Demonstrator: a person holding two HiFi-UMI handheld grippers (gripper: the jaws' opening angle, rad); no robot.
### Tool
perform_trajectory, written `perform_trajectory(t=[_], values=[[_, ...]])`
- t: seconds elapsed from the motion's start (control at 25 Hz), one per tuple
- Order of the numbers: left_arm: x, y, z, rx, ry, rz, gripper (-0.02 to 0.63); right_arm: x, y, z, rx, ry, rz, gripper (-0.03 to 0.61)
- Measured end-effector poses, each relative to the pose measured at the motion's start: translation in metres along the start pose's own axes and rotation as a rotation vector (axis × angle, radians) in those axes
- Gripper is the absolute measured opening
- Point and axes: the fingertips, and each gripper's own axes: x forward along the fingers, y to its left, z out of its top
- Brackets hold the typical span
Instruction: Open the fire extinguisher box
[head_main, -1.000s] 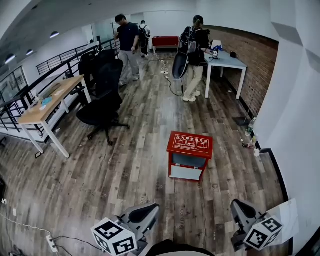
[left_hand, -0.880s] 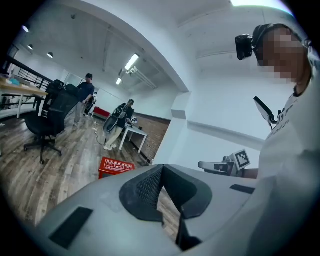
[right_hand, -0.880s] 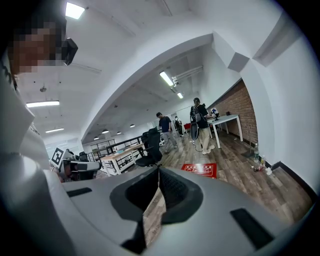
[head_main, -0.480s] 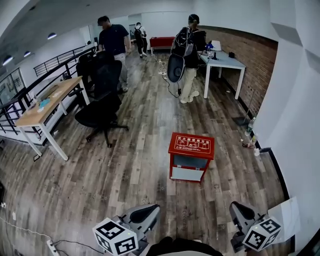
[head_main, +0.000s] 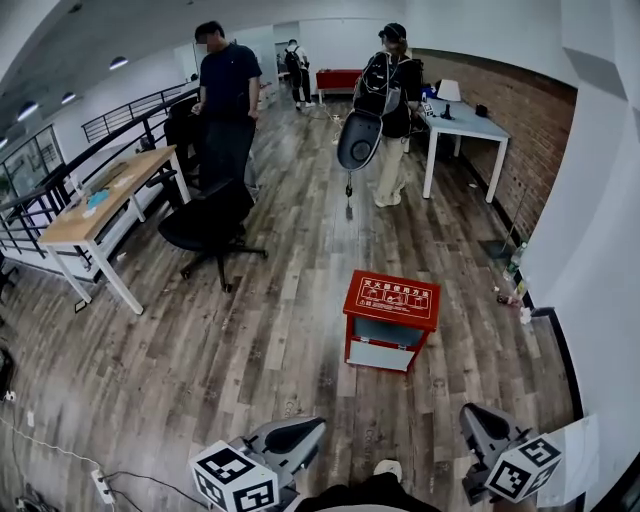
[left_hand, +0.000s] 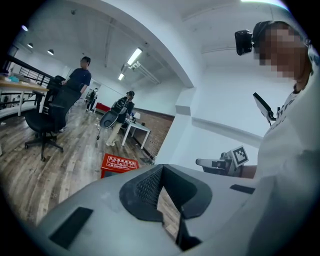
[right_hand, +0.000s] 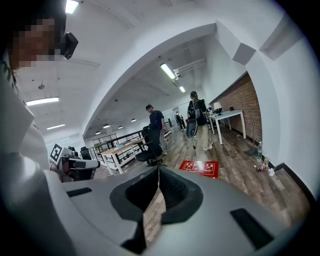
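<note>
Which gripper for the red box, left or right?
Right, marginally. Both are shut, empty and short of the fire extinguisher box; the right gripper points nearly straight at it, the left gripper aims beside it.

Grey-brown wood planks cover the floor (head_main: 260, 330). A brick wall (head_main: 530, 110) runs along the right, with a white wall (head_main: 600, 230) nearer and a white table (head_main: 470, 125) beside the brick. On the left, a wooden desk (head_main: 95, 215) stands by a black railing (head_main: 120, 115), with a black office chair (head_main: 210, 225) near it. Ceiling lights (head_main: 118, 63) glow above, and a red bench (head_main: 335, 80) stands at the far end.
</note>
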Motion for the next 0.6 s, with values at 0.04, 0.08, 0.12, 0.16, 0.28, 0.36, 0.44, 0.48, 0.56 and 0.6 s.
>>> perform_trajectory(t=[0.04,0.08,0.12,0.16,0.28,0.36,0.44,0.48,0.56,0.6], values=[[0.005,0.002,0.002,-0.001,0.002,0.007,0.006,0.005,-0.004,0.003,-0.014,0.005,0.007,0.011],[0.010,0.003,0.003,-0.003,0.003,0.015,0.006,0.010,-0.010,0.007,-0.024,0.008,0.014,0.011],[0.016,0.005,0.005,-0.005,0.002,0.022,0.006,0.014,-0.016,0.010,-0.030,0.011,0.020,0.011],[0.022,0.006,0.006,-0.007,0.001,0.028,0.006,0.018,-0.022,0.013,-0.033,0.014,0.026,0.011],[0.039,0.010,0.013,-0.007,0.001,0.048,0.006,0.029,-0.043,0.025,-0.042,0.022,0.037,0.011],[0.051,0.011,0.018,-0.008,-0.007,0.057,0.006,0.036,-0.056,0.032,-0.047,0.029,0.049,0.011],[0.065,0.012,0.024,-0.006,-0.018,0.063,0.006,0.042,-0.067,0.035,-0.057,0.043,0.066,0.011],[0.071,0.013,0.026,-0.005,-0.023,0.067,0.006,0.044,-0.073,0.037,-0.068,0.052,0.072,0.011],[0.084,0.013,0.031,-0.006,-0.032,0.075,0.006,0.048,-0.084,0.040,-0.091,0.069,0.078,0.011],[0.091,0.012,0.032,-0.006,-0.034,0.076,0.006,0.050,-0.090,0.041,-0.100,0.076,0.080,0.011]])
